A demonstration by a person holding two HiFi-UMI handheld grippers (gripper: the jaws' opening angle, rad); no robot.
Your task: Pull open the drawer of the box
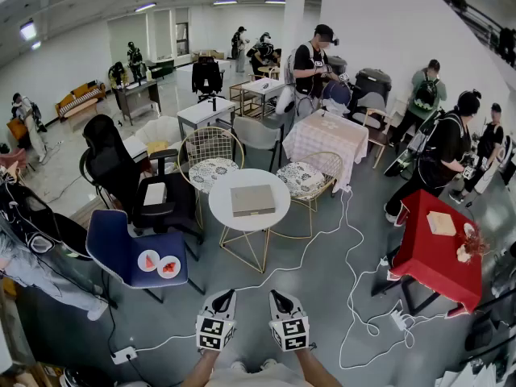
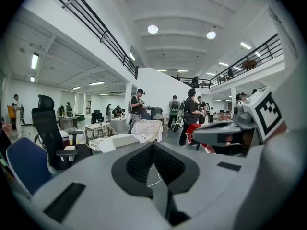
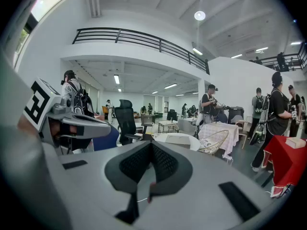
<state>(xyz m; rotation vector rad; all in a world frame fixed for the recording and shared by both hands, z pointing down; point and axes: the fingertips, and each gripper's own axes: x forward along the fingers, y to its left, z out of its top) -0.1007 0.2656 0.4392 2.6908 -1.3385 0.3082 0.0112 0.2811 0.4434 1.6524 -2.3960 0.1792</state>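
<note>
Currently both grippers are hanging low and side by side. The box (image 1: 252, 200) is lying well ahead of them, flat on the round white table (image 1: 222, 210), with open floor in between. Seen from the head view, the box is sitting almost on the line that runs out between the two sets of jaws, so neither hand is plainly nearer. Its long axis is running across that line, so a long side is facing the person. Whether that side is carrying the drawer front is too small to tell.

The left gripper (image 1: 226, 297) is showing its jaws closed on each other with nothing between the ribbed pads. Along its own view, the box (image 2: 125, 140) is appearing beyond the tips, slightly above and to their left. The right gripper (image 1: 277, 298) is likewise holding its jaws pressed together and empty, and the table is showing beyond its tips, a little to their right.

Judging from this, the pull is not yet starting. The coming move is calling for a forward reach over the floor to the box's near side, then jaws opening at the drawer's edge or handle.
</note>
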